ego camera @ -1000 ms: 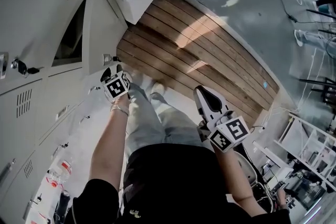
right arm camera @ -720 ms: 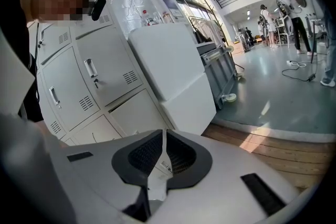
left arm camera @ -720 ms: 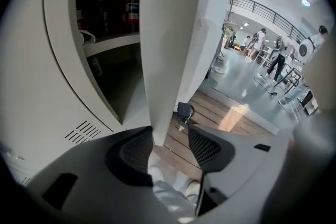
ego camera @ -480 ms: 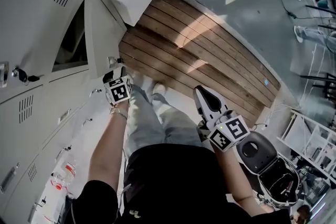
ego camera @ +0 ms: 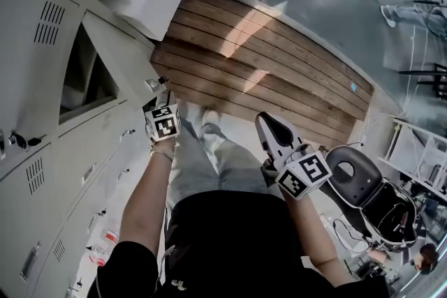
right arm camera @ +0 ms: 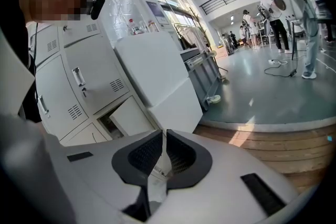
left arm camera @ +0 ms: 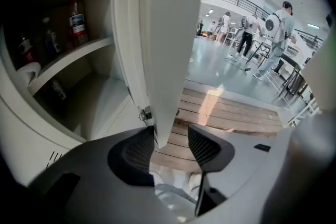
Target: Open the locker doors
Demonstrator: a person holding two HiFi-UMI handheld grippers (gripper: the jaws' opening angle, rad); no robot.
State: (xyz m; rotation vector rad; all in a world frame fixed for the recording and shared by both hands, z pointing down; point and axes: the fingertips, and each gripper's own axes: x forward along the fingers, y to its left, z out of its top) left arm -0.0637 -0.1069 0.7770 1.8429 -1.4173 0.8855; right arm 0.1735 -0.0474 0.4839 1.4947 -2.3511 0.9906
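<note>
**Left gripper spread around the edge of an open locker door**

Left gripper has its jaws spread wide, and the free edge of the open locker door stands between them; the edge lies close against the left pad and clear of the right one, so nothing is pinched. From the head view the same left gripper sits at the lower outer corner of that door, by a small metal latch piece.

The door is upright with its long axis vertical; it is swung well out from the grey bank of lockers and shows almost edge-on to the left gripper, its free edge toward the person.

Writing: none can be read; the bottle's label is too small to make out, and each gripper's cube carries only a black-and-white square marker.

Inside the opened locker a shelf carries a bottle with a red cap and two darker bottles beside it; a small item lies on the locker floor below, too dim to name.

Right gripper is held away from the lockers over the person's legs, its pads pressed almost together with only a thin slit between and nothing in it.

A key hangs in the lock of a closed door; the person stands at the edge of a wooden platform.
</note>
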